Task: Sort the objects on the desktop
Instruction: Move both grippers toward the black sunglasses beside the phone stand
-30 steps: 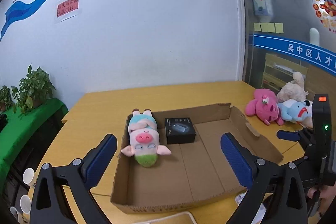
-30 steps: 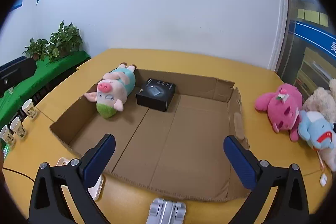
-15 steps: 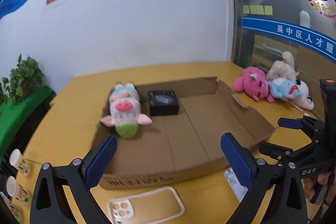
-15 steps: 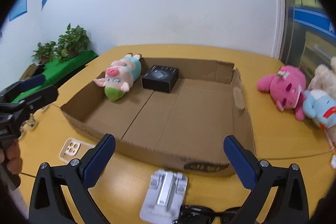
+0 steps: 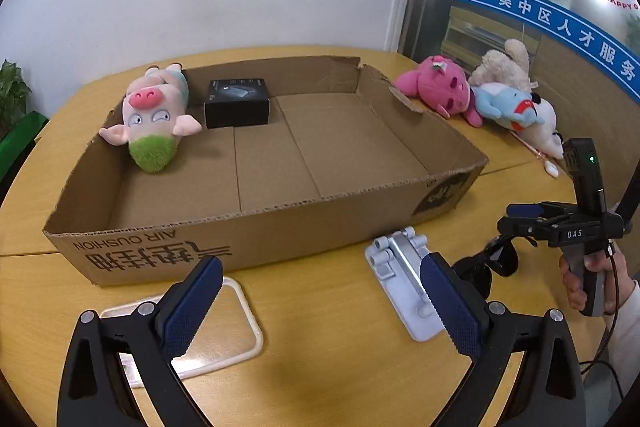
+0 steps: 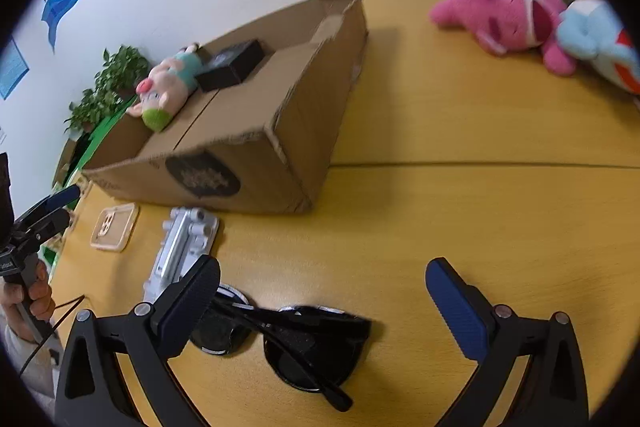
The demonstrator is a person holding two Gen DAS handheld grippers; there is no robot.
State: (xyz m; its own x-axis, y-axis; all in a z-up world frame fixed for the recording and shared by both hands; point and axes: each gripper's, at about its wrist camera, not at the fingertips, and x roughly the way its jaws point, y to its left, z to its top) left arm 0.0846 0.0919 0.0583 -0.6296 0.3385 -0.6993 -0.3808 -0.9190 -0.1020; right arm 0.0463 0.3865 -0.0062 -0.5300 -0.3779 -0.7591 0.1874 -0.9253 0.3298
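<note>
Left wrist view: a shallow cardboard box [image 5: 276, 163] is seen on the yellow table [image 5: 340, 359], and two things are already laid in its far left corner, a pig plush toy [image 5: 154, 115] and, just beside it, a small black box [image 5: 237, 103]. That much of the sorting can be judged done; most of the box floor is bare.

Outside the box, several items are left. A clear phone case [image 5: 192, 331] lies flat near the front wall of the box, and a grey folding phone stand [image 5: 408, 283] is set to its right. A pair of black sunglasses [image 6: 280, 339] is seen in the right wrist view, folded on the table near the stand. On the far right side of the table, a pink plush toy [image 5: 440, 91], a blue plush toy [image 5: 508, 105] and a beige plush toy [image 5: 506, 67] are heaped together, well apart from both tools.

The left gripper [image 5: 320, 303] is held with its jaws spread wide and nothing between them, above the table between case and stand. The right gripper [image 6: 324, 307] is likewise spread and empty, lowered over the sunglasses, which appear between its fingers but are not pinched. The sunglasses are judged the next item to be picked up
</note>
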